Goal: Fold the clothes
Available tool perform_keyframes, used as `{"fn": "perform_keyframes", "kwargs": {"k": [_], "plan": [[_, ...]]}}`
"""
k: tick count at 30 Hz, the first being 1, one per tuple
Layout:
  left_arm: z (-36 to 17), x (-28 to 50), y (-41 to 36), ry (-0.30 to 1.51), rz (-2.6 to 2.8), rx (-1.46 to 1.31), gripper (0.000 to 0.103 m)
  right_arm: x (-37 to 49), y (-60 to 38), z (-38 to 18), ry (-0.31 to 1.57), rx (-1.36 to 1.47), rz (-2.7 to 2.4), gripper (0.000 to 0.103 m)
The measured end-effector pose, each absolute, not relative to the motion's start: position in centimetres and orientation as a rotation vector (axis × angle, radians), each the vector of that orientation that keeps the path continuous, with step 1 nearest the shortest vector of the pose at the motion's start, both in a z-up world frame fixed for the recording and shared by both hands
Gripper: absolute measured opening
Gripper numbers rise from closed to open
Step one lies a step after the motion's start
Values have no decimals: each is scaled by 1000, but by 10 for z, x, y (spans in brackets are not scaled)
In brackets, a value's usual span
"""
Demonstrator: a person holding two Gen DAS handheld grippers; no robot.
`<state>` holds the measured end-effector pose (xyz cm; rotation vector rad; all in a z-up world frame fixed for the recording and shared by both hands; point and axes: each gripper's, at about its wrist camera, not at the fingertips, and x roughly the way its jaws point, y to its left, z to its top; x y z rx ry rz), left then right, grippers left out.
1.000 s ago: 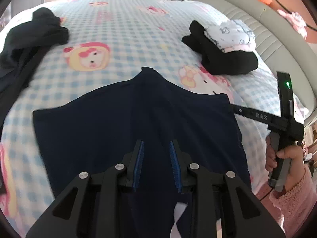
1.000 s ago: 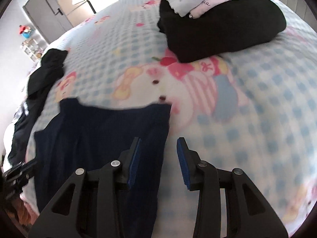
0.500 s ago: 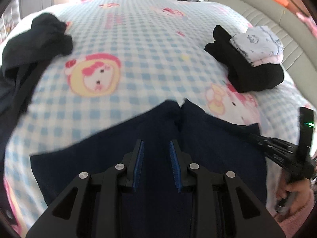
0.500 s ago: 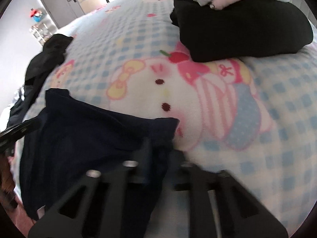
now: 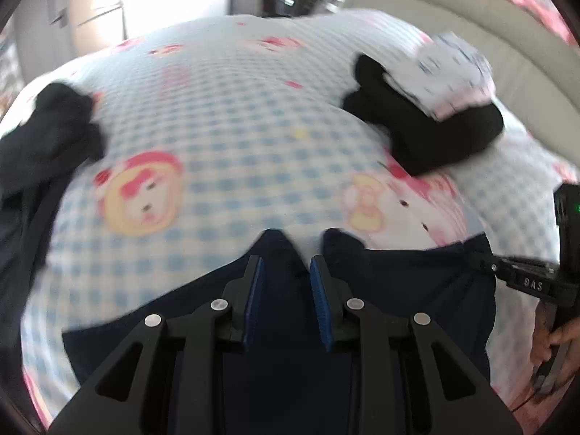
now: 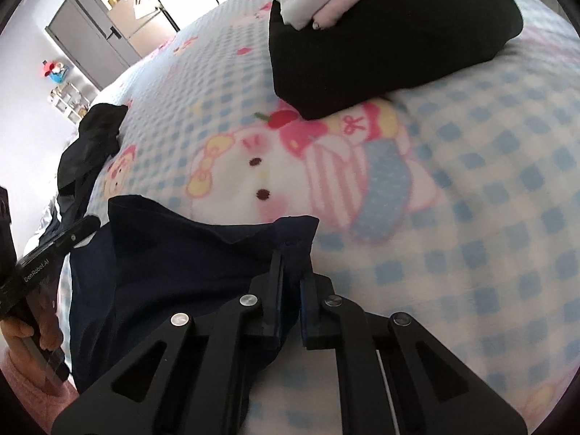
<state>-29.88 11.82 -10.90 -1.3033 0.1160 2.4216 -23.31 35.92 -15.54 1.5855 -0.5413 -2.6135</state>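
Ahead of us the checked bedspread [image 5: 232,137] lies bare through its middle, an open lane for a gripper between two obstacles. Toward the right edge a stack of folded clothes [image 5: 427,116] stands, black below, white and pink on top. At the left edge a heap of dark clothes [image 5: 40,145] sprawls. A padded headboard [image 5: 489,40] closes off the far right side.

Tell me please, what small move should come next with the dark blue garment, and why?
Probably close the left gripper on the navy garment. Its blue pads stand apart around a raised peak of cloth, while the right gripper is already shut on the corner near the cartoon blanket. With both ends held, the fold can begin.
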Motion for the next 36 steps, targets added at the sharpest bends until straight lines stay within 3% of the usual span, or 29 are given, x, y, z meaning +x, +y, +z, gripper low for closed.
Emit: {"fn": "perform_keyframes", "kwargs": {"k": [9,16,17,18,21,36], "plan": [[-140,-300,177,384,2212,-1356,28,-235,354,-164,-446,1651,-2597,12],[-147,-297,174,381,2183,-1339,28,-238,361,-168,-515,1627,-2598,18],[-149,-297,175,398,2192,-1349,27,-239,361,-170,-526,1619,-2600,20],[-152,-296,177,417,2202,-1359,15,-241,362,-172,-537,1611,-2602,22],[-159,-294,186,508,2241,-1352,6,-245,358,-178,-528,1600,-2624,23],[-135,-325,150,255,2384,-1349,4,-242,363,-172,-556,1557,-2686,20]]}}
